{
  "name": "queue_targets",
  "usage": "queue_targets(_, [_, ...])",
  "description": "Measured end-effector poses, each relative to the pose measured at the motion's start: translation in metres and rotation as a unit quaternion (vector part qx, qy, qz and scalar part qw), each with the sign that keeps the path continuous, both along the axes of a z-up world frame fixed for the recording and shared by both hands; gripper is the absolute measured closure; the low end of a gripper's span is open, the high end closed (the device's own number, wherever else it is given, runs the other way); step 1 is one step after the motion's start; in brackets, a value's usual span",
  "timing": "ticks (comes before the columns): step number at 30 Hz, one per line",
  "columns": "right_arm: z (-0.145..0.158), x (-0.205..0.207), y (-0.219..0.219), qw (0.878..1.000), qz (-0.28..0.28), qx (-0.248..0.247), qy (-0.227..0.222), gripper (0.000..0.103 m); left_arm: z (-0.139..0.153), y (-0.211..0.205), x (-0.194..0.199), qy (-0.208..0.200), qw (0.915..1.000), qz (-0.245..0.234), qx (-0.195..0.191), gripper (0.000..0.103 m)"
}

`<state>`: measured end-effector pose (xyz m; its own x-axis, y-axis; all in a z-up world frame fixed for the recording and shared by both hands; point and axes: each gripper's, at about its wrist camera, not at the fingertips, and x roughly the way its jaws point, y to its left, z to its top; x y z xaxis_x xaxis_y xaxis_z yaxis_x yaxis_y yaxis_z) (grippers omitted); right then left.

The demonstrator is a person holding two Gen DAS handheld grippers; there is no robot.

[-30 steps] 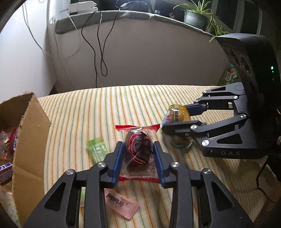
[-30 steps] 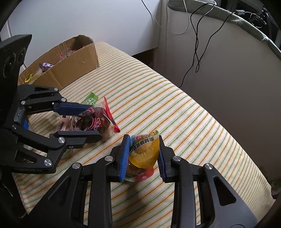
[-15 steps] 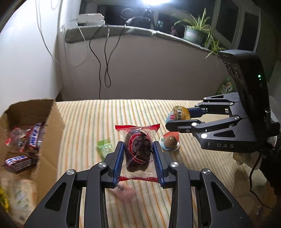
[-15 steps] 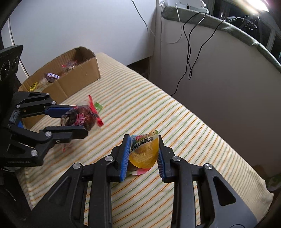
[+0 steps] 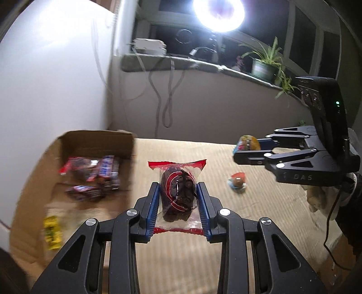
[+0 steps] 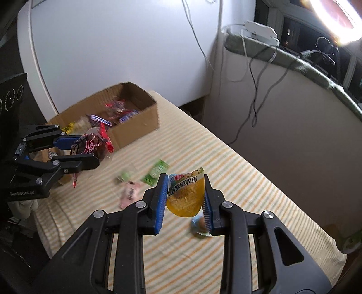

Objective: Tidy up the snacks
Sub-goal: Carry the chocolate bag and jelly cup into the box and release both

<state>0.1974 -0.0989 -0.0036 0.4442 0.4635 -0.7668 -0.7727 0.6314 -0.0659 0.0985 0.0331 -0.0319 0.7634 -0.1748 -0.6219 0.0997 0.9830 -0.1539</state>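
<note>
My left gripper is shut on a clear packet with red ends and a dark snack inside, held in the air beside the cardboard box. The right wrist view shows that same left gripper and packet in front of the box. My right gripper is shut on a yellow egg pack, lifted above the striped cloth. In the left wrist view the right gripper and yellow pack hang at the right.
The box holds several wrapped bars and a yellow packet. On the cloth lie a small round snack, a green sachet and a pink sachet. Cables hang down the back wall. A bright lamp glares above.
Both grippers have risen off the cloth with their snacks. The left one has swung toward the box, whose inside now shows. The green and pink sachets have left the left wrist view.
</note>
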Motion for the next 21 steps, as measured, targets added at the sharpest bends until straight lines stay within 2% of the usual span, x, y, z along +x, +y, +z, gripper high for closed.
queue_targets(11, [0.004, -0.015, 0.059, 0.999, 0.04, 0.01, -0.001, 0.074, 0.011, 0.078, -0.025, -0.011, 0.9959, 0.088, 0.018, 0.072])
queue_targets(21, [-0.003, -0.022, 0.116, 0.996, 0.085, 0.017, 0.011, 0.074, 0.007, 0.108, -0.021, -0.009, 0.9912, 0.126, 0.04, 0.072])
